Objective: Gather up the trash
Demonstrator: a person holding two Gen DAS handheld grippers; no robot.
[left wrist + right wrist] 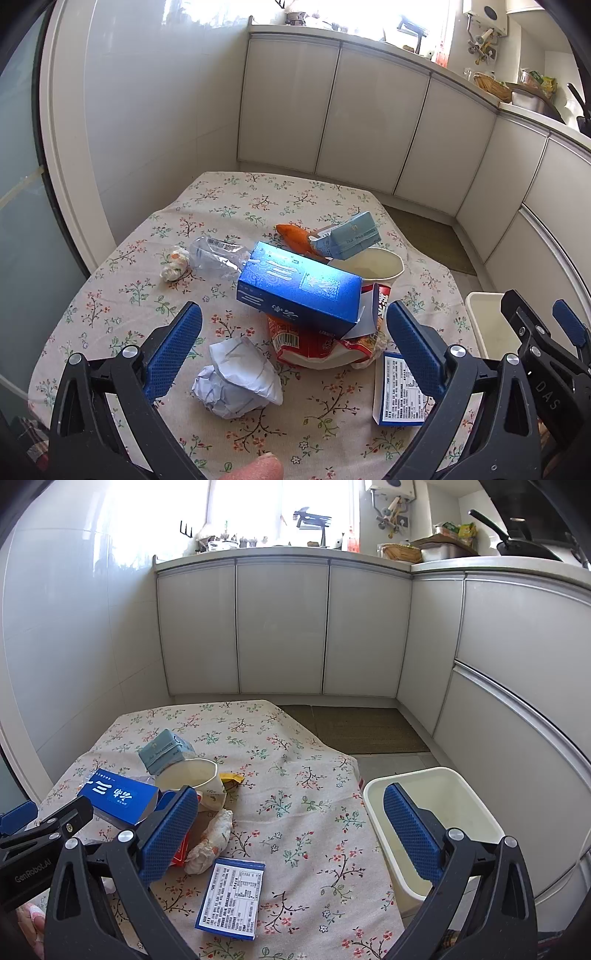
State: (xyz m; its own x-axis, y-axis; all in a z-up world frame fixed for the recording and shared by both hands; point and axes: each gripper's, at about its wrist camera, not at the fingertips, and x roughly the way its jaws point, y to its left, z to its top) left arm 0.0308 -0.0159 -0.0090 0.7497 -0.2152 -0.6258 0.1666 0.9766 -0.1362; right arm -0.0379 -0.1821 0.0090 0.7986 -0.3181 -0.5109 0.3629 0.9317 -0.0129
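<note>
Left gripper [293,349]: held spread and empty above the crumpled white paper ball [238,380]
Right gripper [290,836]: held spread, nothing pinched, over the flat blue-edged label card [232,899]
Pile at 12 o'clock: long dark blue carton [299,291] is laid on a red noodle wrapper [314,343], with a cream paper cup [192,779] and pale blue box [351,236] behind
Bin at 3 o'clock: white plastic rectangular bin [458,794] is seen beside the floral-clothed table [295,746], apparently empty
Progress: judged barely begun; all trash is left on the table

Black-framed tongs [293,332], blue dimpled pads [173,350], silver screws, seemingly "DAS" lettering.
</note>
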